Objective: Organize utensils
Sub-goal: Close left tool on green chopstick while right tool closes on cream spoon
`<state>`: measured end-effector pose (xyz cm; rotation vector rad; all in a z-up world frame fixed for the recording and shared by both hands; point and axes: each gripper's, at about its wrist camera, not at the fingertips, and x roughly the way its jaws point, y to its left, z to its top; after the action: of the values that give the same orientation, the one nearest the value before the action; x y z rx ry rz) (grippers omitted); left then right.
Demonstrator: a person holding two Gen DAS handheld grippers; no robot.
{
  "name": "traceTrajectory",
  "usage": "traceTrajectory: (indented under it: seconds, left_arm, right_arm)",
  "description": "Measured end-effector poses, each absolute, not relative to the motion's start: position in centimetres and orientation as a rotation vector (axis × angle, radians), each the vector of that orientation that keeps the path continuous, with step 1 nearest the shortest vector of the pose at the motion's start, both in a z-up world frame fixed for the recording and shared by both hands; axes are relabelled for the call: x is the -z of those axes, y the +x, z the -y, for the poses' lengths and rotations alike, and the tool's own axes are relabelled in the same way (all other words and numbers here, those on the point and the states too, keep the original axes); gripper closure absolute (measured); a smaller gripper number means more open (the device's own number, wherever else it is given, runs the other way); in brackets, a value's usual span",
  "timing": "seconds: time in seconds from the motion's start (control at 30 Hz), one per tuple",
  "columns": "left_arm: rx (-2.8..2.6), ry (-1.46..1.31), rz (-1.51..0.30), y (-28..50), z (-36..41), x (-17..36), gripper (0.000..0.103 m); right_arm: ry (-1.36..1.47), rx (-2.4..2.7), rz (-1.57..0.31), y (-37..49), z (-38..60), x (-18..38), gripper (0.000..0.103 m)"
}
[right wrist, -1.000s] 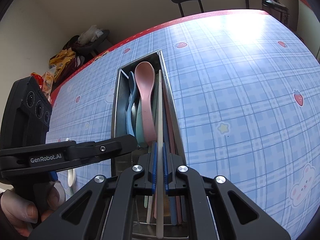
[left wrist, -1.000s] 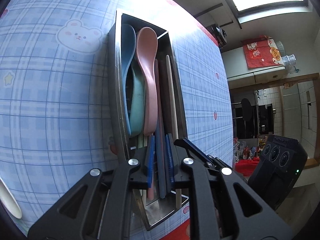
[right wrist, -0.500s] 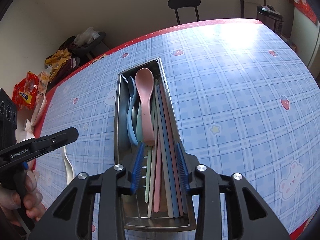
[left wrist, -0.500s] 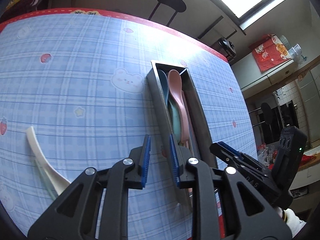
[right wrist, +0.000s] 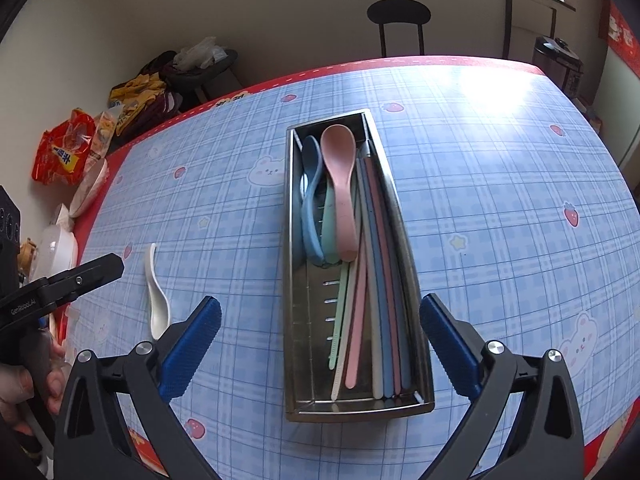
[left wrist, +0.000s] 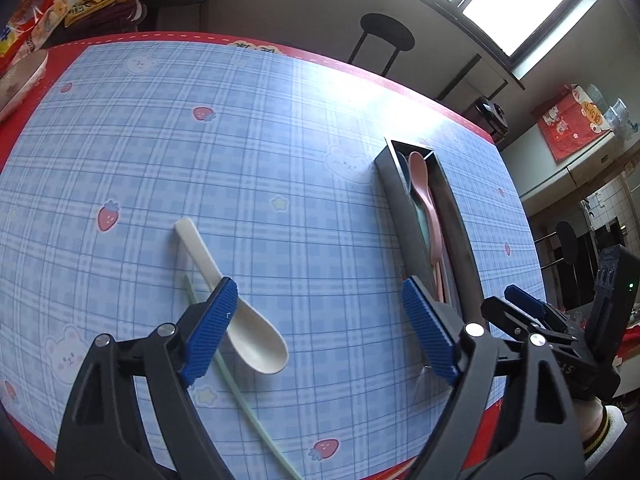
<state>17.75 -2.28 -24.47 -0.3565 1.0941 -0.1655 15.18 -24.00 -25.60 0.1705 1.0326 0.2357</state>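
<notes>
A blue plaid tablecloth (left wrist: 280,152) with a red border covers the table, with wide bare cloth between its edges and the metal tray (right wrist: 412,280). The tray holds a pink spoon (right wrist: 342,184), blue and green spoons and chopsticks. The white spoon (left wrist: 240,312) and a green chopstick (left wrist: 248,404) lie well left of it, below the left gripper (left wrist: 320,324), spread wide and empty; the right gripper (right wrist: 320,352) gapes empty over the tray's near end.
</notes>
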Motion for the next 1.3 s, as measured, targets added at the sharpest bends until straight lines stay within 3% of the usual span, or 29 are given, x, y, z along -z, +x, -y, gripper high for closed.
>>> traceTrajectory:
  seconds: [0.23,0.47,0.67,0.77,1.13,1.3]
  left_arm:
    - [0.111,-0.359,-1.136,14.0,-0.8,26.9,0.019]
    - [0.114,-0.355,-1.217,10.8,-1.5,30.3,0.037]
    - [0.129,-0.261,-1.224,10.3,0.5,30.7,0.040]
    - [0.109,-0.204,-1.222,10.3,1.7,30.8,0.052]
    - [0.066,-0.106,-1.231,10.8,4.3,32.0,0.055]
    - [0.021,-0.059,-1.219,11.0,4.0,32.1,0.088]
  right_arm:
    - [0.072,-0.269,-1.013,13.1,20.7,25.5,0.006]
    - [0.044,-0.293,-1.039,11.8,18.9,26.7,0.006]
    - [0.051,-0.320,-1.053,11.4,18.3,27.3,0.006]
    - [0.076,-0.328,-1.053,11.3,18.3,27.4,0.006]
    - [0.084,-0.355,-1.094,10.9,18.6,28.0,0.006]
    - [0.094,-0.357,-1.092,11.2,18.8,28.0,0.006]
